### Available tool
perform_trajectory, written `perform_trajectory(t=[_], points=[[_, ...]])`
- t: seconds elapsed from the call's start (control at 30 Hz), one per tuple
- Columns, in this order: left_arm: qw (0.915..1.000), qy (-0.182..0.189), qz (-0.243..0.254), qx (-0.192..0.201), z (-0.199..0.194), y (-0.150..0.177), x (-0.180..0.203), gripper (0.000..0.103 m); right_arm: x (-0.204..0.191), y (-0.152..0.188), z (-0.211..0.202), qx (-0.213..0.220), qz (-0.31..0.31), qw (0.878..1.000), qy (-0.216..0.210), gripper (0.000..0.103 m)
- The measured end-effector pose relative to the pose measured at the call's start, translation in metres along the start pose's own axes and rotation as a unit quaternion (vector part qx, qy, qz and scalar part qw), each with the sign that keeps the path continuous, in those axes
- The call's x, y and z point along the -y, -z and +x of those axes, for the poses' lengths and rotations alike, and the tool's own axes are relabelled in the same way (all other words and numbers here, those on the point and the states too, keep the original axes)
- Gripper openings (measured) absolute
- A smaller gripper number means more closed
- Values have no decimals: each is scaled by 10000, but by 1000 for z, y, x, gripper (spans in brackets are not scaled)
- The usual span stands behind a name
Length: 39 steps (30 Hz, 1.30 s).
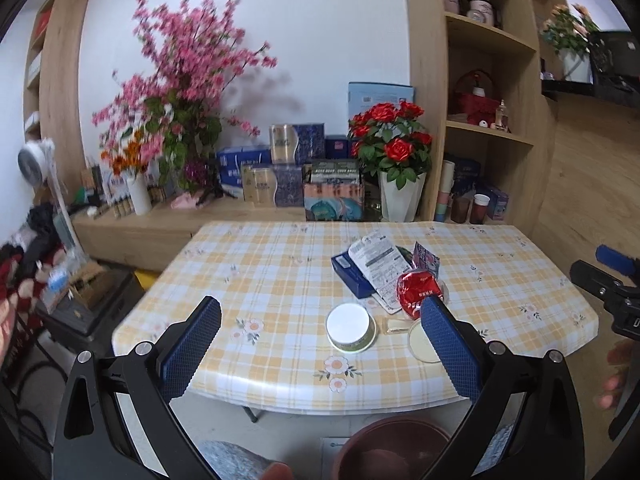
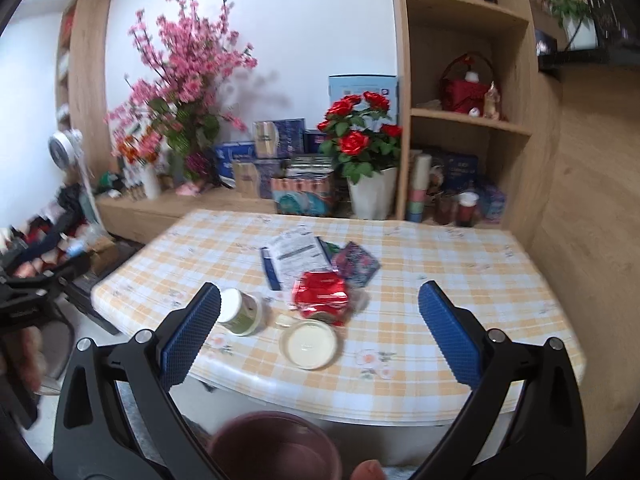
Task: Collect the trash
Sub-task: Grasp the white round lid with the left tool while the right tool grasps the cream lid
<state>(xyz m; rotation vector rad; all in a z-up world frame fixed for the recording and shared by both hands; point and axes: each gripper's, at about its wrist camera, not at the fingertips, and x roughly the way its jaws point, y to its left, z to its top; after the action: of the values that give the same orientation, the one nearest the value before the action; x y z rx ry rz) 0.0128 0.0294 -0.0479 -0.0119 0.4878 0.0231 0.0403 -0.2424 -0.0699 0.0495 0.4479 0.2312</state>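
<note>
Print on white leaflet [image 1: 378,266] too small to read. Maroon bin [image 2: 276,450] cut off at near edge, blurred. Blue box [image 1: 352,276] partly hidden under leaflet.

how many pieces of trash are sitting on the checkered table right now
6 visible: upside-down paper cup, round lid, small wrapper between them, red foil bag, purple packet, and white printed pouch overlapping a blue box. More may hide underneath.

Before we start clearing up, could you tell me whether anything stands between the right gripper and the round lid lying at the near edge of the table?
Nothing visible does. The right gripper is open, short of the table, and the round lid lies flat ahead of its fingers, near the table edge. The red wrapper sits behind it.
</note>
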Motion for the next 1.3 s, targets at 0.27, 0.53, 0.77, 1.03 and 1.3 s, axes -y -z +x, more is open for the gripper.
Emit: perform_trajectory(t=[0.27,0.53,0.77,1.03,1.3], points=[[9988,168,-66,-466,50,37,-13,98,18,41,52,-191,411,9988,-181,98],[9982,183,-273,-492,86,51,-29,98,23,77,116,-891,311,9955,53,98],[9948,-31,-361,-948,125,67,-37,98,15,107,180,-1357,218,9905,2,98],[9916,-140,-426,-1217,161,80,-46,98,-11,120,239,-1729,-304,9844,89,97],[9888,17,-574,-1380,186,84,-51,98,-18,127,278,-2041,-318,9782,234,97]])
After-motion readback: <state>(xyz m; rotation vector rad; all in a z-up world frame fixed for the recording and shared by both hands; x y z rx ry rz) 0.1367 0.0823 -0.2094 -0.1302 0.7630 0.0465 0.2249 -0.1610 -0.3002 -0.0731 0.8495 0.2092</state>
